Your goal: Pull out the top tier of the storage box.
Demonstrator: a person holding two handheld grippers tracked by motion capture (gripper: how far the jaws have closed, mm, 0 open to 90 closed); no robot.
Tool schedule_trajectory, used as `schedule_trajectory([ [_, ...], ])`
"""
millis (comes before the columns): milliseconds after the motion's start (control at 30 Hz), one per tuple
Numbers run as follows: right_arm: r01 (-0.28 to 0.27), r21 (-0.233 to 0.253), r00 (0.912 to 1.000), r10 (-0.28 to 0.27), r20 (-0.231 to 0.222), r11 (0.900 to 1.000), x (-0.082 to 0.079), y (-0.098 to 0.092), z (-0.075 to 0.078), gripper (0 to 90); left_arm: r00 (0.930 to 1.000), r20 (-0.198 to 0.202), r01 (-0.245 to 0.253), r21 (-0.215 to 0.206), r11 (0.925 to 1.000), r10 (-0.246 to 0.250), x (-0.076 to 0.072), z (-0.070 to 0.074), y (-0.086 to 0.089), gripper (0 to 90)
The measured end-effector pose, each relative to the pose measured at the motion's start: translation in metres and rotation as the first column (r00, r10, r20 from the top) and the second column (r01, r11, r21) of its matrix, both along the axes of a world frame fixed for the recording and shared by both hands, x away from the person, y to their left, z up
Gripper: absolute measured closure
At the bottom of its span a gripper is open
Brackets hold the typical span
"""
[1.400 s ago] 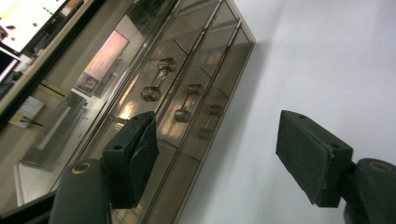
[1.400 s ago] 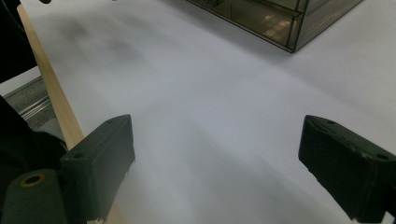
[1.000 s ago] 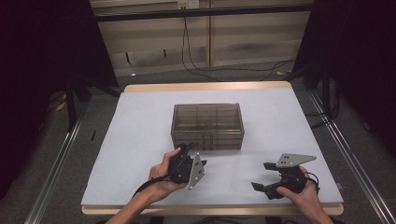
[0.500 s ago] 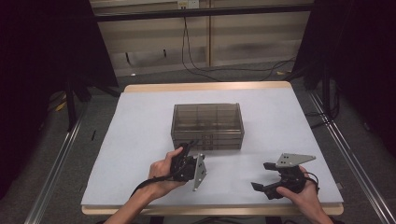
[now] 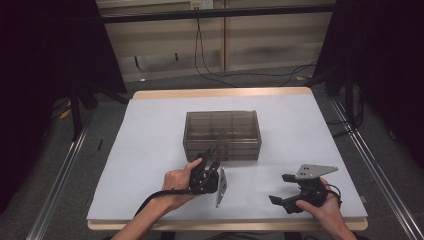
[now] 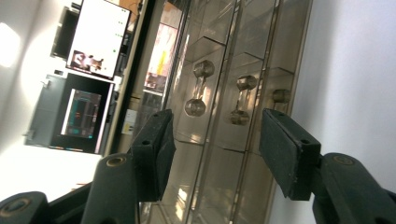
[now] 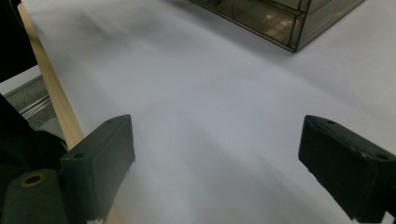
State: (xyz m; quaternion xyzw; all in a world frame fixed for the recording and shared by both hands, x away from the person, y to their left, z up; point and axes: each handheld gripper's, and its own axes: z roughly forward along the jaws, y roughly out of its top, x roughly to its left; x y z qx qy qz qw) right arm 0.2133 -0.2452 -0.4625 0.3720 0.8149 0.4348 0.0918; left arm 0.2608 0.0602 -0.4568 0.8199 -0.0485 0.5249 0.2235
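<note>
We have the drawer box [image 5: 222, 135] mid-table [image 5: 150, 150]. Our left hand-held gripper [image 5: 206, 167], jaws released, sits just before its front handles [image 6: 200, 88]; the right hand-held gripper [image 5: 285, 192] rests released nearby. Next, we judge, closing on one handle.

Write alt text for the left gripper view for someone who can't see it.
The left tool, jaws open and empty, points at the front of a smoky clear plastic drawer cabinet, with two dumbbell-shaped drawer handles showing between the jaws. The view is turned sideways; lit screens glow behind, and white table lies on the right.
</note>
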Motion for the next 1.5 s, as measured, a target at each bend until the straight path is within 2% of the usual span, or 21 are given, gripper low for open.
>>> schedule_trajectory([
  [67,0.000,0.000,1.0000,0.000,0.000,1.000,0.000,0.000,0.000,10.7,1.0000,0.007,0.001,-0.002,1.0000,-0.001,0.000,-0.001,-0.001,47.1],
  [100,-0.001,0.000,1.0000,0.001,0.000,1.000,0.000,0.000,0.000,10.7,0.9993,0.037,-0.004,0.016,0.9999,0.004,0.000,-0.003,-0.002,47.7],
  [233,-0.001,0.001,1.0000,0.001,0.001,1.000,0.000,0.000,0.000,10.7,0.9980,0.063,-0.009,0.032,0.9994,0.007,0.001,-0.005,-0.004,52.2],
  [267,-0.001,0.001,1.0000,0.001,-0.002,1.000,0.000,0.000,0.000,10.7,0.9962,0.087,-0.006,0.051,0.9987,0.002,0.001,-0.005,-0.005,53.0],
  [333,0.001,0.002,1.0000,-0.001,-0.003,1.000,0.000,0.000,0.000,10.7,0.9961,0.088,-0.008,0.048,0.9988,0.003,0.001,-0.006,-0.006,54.8],
  [367,0.001,0.001,1.0000,-0.001,-0.002,1.000,-0.001,0.000,0.000,10.7,0.9951,0.099,-0.009,0.043,0.9990,0.004,0.001,-0.007,-0.007,54.8],
  [400,0.001,0.001,1.0000,-0.001,-0.002,1.000,-0.001,0.000,0.000,10.7,0.9925,0.122,-0.004,0.055,0.9985,-0.003,0.002,-0.007,-0.008,55.0],
  [433,0.001,0.002,1.0000,-0.001,-0.001,1.000,-0.001,0.000,0.000,10.7,0.9889,0.148,-0.011,0.034,0.9994,0.005,0.002,-0.009,-0.008,55.5],
  [567,0.001,0.000,1.0000,-0.001,-0.001,1.000,0.000,0.000,0.000,10.7,0.9861,0.166,-0.023,0.047,0.9987,0.015,0.003,-0.007,-0.009,56.9],
  [633,0.000,0.001,1.0000,0.000,-0.001,1.000,0.000,0.000,0.000,10.7,0.9804,0.197,-0.018,0.065,0.9977,0.004,0.004,-0.009,-0.010,58.9],
  [700,0.001,0.002,1.0000,-0.001,-0.003,1.000,0.000,0.000,0.000,10.7,0.9812,0.193,-0.026,0.085,0.9961,0.009,0.005,-0.010,-0.011,64.2],
  [800,0.001,0.001,1.0000,-0.001,0.000,1.000,-0.001,0.000,0.000,10.7,0.9773,0.212,-0.031,0.121,0.9922,0.005,0.006,-0.016,-0.012,68.4],
  [900,0.001,0.001,1.0000,-0.001,0.000,1.000,0.000,0.000,0.000,10.7,0.9763,0.216,-0.034,0.115,0.9929,0.008,0.007,-0.018,-0.013,70.9],
  [1000,0.000,0.001,1.0000,0.000,-0.001,1.000,0.000,0.000,0.000,10.7,0.9761,0.216,-0.057,0.142,0.9883,0.025,0.007,-0.019,-0.015,72.5],
  [1067,0.001,0.002,1.0000,-0.001,-0.001,1.000,-0.001,0.000,0.000,10.7,0.9762,0.215,-0.060,0.142,0.9880,0.028,0.009,-0.019,-0.017,74.1],
  [1133,0.000,0.002,1.0000,0.000,-0.001,1.000,0.000,0.000,0.000,10.7,0.9704,0.240,-0.062,0.137,0.9887,0.028,0.011,-0.017,-0.018,74.2],
  [1167,0.000,0.002,1.0000,0.000,-0.002,1.000,-0.001,0.000,0.000,10.7,0.9754,0.217,-0.068,0.131,0.9890,0.038,0.012,-0.016,-0.019,73.7],
  [1267,0.000,0.002,1.0000,0.000,-0.001,1.000,0.000,0.000,0.000,10.7,0.9725,0.231,-0.069,0.152,0.9860,0.032,0.011,-0.015,-0.022,73.0],
  [1300,0.000,0.000,1.0000,0.000,0.000,1.000,0.000,0.000,0.000,10.7,0.9767,0.211,-0.072,0.149,0.9862,0.039,0.011,-0.017,-0.024,74.6],
  [1433,-0.001,0.001,1.0000,0.001,-0.001,1.000,-0.001,0.000,0.000,10.7,0.9717,0.233,-0.081,0.180,0.9803,0.037,0.011,-0.017,-0.028,80.0],
  [1500,-0.001,0.001,1.0000,0.001,-0.001,1.000,-0.001,0.000,0.000,10.7,0.9703,0.238,-0.087,0.171,0.9815,0.044,0.011,-0.019,-0.028,80.2],
])
